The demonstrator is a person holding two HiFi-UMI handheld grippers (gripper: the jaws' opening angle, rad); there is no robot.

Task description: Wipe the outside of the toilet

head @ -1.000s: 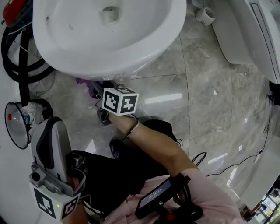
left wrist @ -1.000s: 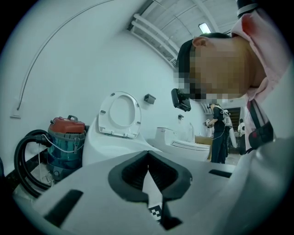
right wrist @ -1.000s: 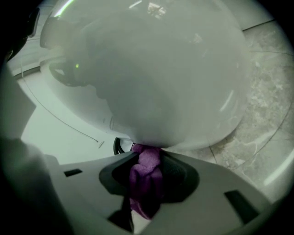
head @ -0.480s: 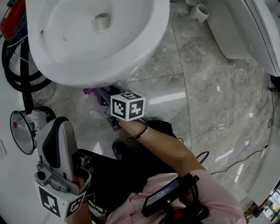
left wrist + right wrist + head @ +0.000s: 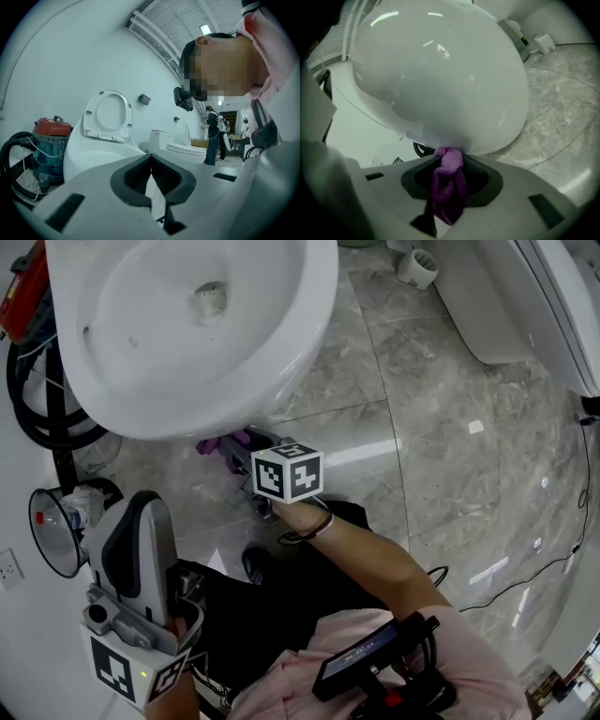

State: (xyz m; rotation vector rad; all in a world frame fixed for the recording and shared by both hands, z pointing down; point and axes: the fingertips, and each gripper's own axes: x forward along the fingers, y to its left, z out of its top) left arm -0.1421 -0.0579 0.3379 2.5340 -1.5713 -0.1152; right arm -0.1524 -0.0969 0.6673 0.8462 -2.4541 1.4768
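Observation:
A white toilet (image 5: 178, 334) fills the top left of the head view, its bowl open to me. My right gripper (image 5: 234, 442) reaches under the front of the bowl, shut on a purple cloth (image 5: 217, 442). In the right gripper view the purple cloth (image 5: 449, 180) is pinched between the jaws and its top presses against the underside of the toilet bowl (image 5: 440, 70). My left gripper (image 5: 141, 549) is held low at the bottom left, away from the toilet, jaws together and empty. In the left gripper view the raised toilet seat (image 5: 108, 115) shows beyond the left gripper (image 5: 151, 176).
A red and teal vacuum (image 5: 47, 145) with black hose (image 5: 37, 381) stands left of the toilet. A small bin (image 5: 61, 531) sits near the left gripper. Another white fixture (image 5: 534, 306) is at the top right. A black cable (image 5: 525, 568) lies on the grey marble floor. People stand in the distance.
The right gripper with the cloth has slid rightward along the underside of the bowl's front. The left gripper has stayed roughly where it was.

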